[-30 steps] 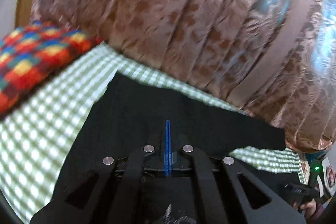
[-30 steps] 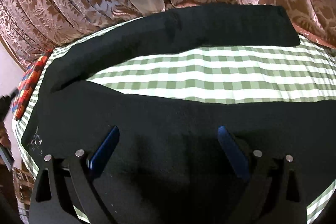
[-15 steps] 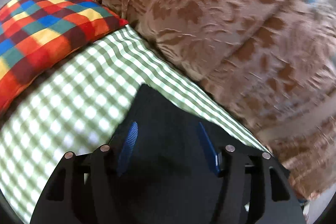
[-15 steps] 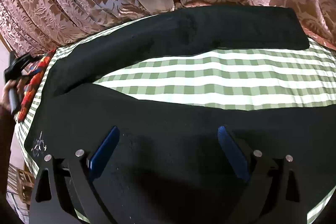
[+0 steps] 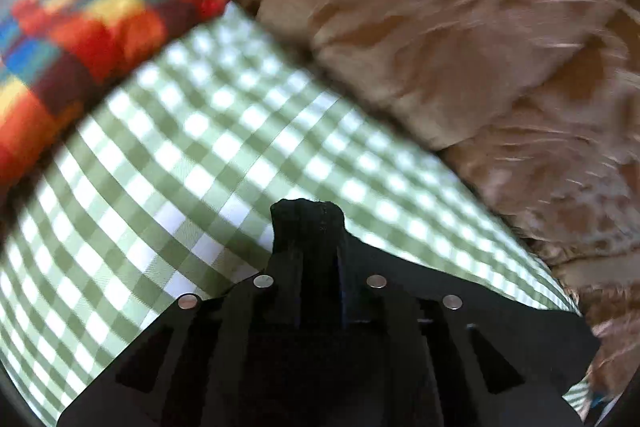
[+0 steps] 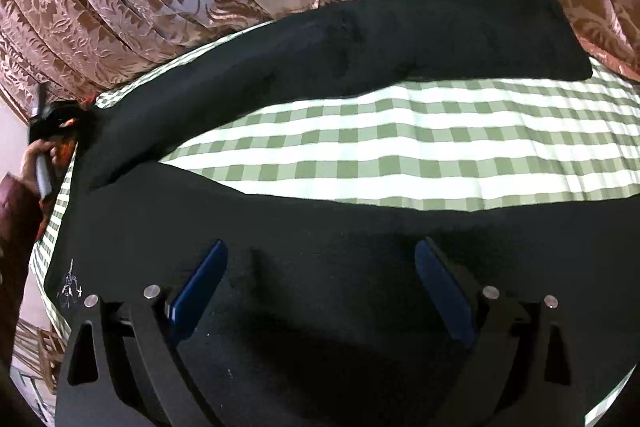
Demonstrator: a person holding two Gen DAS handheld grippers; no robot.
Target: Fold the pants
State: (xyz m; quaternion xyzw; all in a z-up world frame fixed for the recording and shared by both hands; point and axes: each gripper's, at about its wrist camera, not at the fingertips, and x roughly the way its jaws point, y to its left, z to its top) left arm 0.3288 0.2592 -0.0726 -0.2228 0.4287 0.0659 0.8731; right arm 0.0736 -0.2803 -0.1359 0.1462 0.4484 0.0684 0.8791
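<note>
Pants [image 6: 360, 43]: black, spread flat on the green-and-white checked bed cover [image 6: 400, 155]; long axis runs left to right across the right wrist view.
Pants, legs: two legs diverge toward the right with a wedge of checked cover showing between them; the far leg ends in a squared hem at the upper right, beside the curtain [image 6: 120, 7]; the near leg runs off the right edge of the view.
Pants, waist end: lies at the left of the right wrist view, where the legs join; a small white printed mark [image 6: 70, 285] sits on the fabric near the left edge.
Left gripper [image 5: 318, 267]: closed almost completely on a bunched fold of the pants; a knob of black fabric [image 5: 306, 223] stands up between and beyond the fingertips, above the checked cover.
Left gripper, position: at the far corner of the waist end, seen small at the left edge of the right wrist view [image 6: 56, 123].
Right gripper [image 6: 320, 283]: wide open, blue pads [image 6: 198, 291] well apart; positioned over the near leg; contact with the fabric cannot be determined; nothing is between the fingers.
Pillow [image 5: 72, 51]: multicoloured checks, blurred, at the upper left of the left wrist view, on the bed.
Curtain, pattern: brown and pink floral, hanging along the far side of the bed.
</note>
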